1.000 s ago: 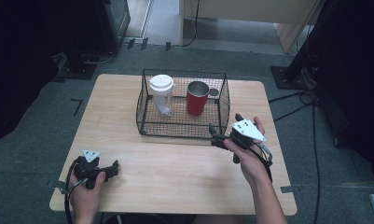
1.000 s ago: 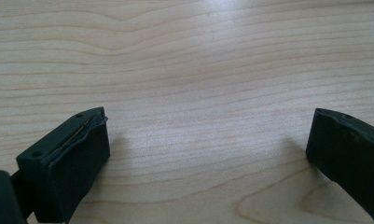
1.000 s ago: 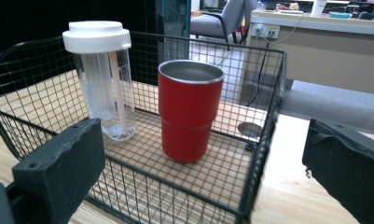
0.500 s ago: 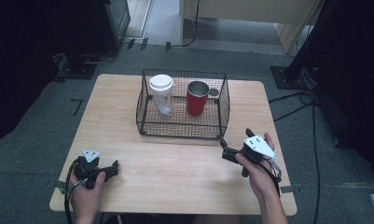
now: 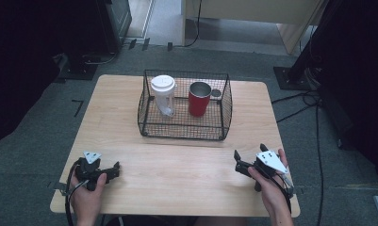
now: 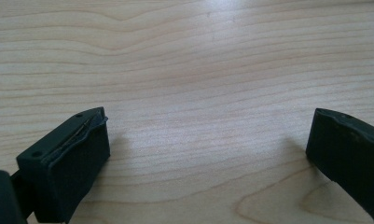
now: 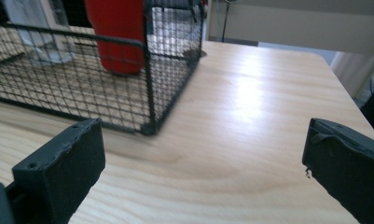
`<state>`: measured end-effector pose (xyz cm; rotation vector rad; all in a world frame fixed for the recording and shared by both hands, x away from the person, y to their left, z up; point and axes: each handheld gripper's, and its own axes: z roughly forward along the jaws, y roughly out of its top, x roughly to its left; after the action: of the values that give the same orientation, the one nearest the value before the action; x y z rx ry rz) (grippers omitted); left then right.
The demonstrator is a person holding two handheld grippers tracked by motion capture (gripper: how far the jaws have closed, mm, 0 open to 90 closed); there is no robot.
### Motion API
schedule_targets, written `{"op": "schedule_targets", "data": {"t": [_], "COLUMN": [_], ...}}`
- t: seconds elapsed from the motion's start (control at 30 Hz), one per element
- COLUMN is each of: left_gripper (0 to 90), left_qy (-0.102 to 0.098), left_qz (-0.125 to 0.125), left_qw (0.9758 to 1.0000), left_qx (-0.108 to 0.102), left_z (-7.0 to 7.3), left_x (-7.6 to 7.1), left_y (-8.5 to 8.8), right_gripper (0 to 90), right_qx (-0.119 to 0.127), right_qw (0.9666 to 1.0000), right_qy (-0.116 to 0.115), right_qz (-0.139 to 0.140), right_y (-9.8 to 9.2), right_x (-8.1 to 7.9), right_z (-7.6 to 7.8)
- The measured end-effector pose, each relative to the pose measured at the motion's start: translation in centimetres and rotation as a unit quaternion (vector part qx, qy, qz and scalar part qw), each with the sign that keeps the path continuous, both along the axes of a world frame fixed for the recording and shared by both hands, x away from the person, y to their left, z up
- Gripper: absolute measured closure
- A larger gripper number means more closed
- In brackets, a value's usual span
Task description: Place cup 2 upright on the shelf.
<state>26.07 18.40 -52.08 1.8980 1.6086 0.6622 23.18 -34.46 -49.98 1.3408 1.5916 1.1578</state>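
From the high view, the black wire mesh basket [image 5: 184,106] sits far of centre on the pale wooden table [image 5: 177,160], holding a white lidded plastic cup [image 5: 163,95] left of a red metal cup [image 5: 199,98]. The right gripper [image 5: 248,161], near right, lies closer than the left gripper [image 5: 112,170]. The left gripper view shows jaws apart over bare wood. In the right gripper view, jaws apart, the basket lies far-left.

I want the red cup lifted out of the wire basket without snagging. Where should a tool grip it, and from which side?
Judging by its pose, grip the red cup at its open rim, coming straight down: it stands upright, and the wire basket walls block every sideways approach. The right tool is nearer.
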Motion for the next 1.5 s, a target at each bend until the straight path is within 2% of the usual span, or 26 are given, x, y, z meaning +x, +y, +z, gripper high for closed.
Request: {"op": "schedule_targets", "data": {"t": [0.2, 0.33, 0.4, 0.47, 0.6, 0.8, 0.9, 0.97, 1.03, 1.13, 1.17, 1.3, 1.37, 1.4, 1.5], "left_gripper": [0.0, 0.0, 0.0, 0.0, 0.0, 0.0, 0.0, 0.0, 0.0, 0.0, 0.0, 0.0, 0.0, 0.0, 0.0], "left_qy": [0.0, 0.0, 0.0, 0.0, 0.0, 0.0, 0.0, 0.0, 0.0, 0.0, 0.0, 0.0, -0.001, -0.001, 0.0], "left_qz": [0.0, 0.0, 0.0, 0.0, 0.0, 0.0, 0.0, 0.0, 0.0, 0.0, 0.0, 0.0, 0.0, 0.0, 0.0], "left_qw": [1.0, 1.0, 1.0, 1.0, 1.0, 1.0, 1.0, 1.0, 1.0, 1.0, 1.0, 1.0, 1.0, 1.0, 1.0], "left_qx": [0.0, 0.001, 0.0, 0.0, 0.0, 0.0, 0.0, 0.0, 0.0, 0.0, 0.0, 0.0, 0.0, 0.0, 0.0], "left_z": [0.0, 0.0, 0.0, 0.0, 0.0, 0.0, 0.0, 0.0, 0.0, 0.0, 0.0, 0.0, 0.0, 0.0, 0.0], "left_x": [0.0, 0.0, 0.0, 0.0, 0.0, 0.0, 0.0, 0.0, 0.0, 0.0, 0.0, 0.0, 0.0, 0.0, 0.0], "left_y": [0.0, 0.0, 0.0, 0.0, 0.0, 0.0, 0.0, 0.0, 0.0, 0.0, 0.0, 0.0, 0.0, 0.0, 0.0], "right_gripper": [0.0, 0.0, 0.0, 0.0, 0.0, 0.0, 0.0, 0.0, 0.0, 0.0, 0.1, 0.0, 0.0, 0.0, 0.0], "right_qx": [-0.012, -0.024, -0.021, -0.018, -0.034, -0.051, -0.074, -0.079, -0.078, -0.079, -0.076, -0.053, -0.026, -0.023, -0.023], "right_qw": [0.9997, 0.9989, 0.9986, 0.9986, 0.9971, 0.9921, 0.9852, 0.9826, 0.9824, 0.9781, 0.9782, 0.9772, 0.9749, 0.9743, 0.9742], "right_qy": [0.014, 0.034, 0.042, 0.041, 0.055, 0.102, 0.143, 0.157, 0.161, 0.188, 0.19, 0.204, 0.22, 0.222, 0.221], "right_qz": [-0.014, -0.022, -0.024, -0.028, -0.04, -0.052, -0.06, -0.06, -0.054, -0.041, -0.036, -0.027, -0.024, -0.034, -0.036], "right_y": [-1.4, -2.3, -2.6, -2.9, -3.5, -4.4, -4.9, -5.1, -5.2, -5.2, -5.2, -5.7, -6.1, -6.2, -6.3], "right_x": [-1.2, -2.0, -2.3, -2.5, -2.9, -3.3, -3.3, -3.3, -3.3, -3.2, -3.2, -3.1, -2.9, -2.9, -2.9], "right_z": [-1.3, -2.0, -2.2, -2.2, -2.2, -2.4, -2.6, -2.7, -2.7, -2.9, -2.9, -2.9, -3.0, -3.0, -3.0]}}
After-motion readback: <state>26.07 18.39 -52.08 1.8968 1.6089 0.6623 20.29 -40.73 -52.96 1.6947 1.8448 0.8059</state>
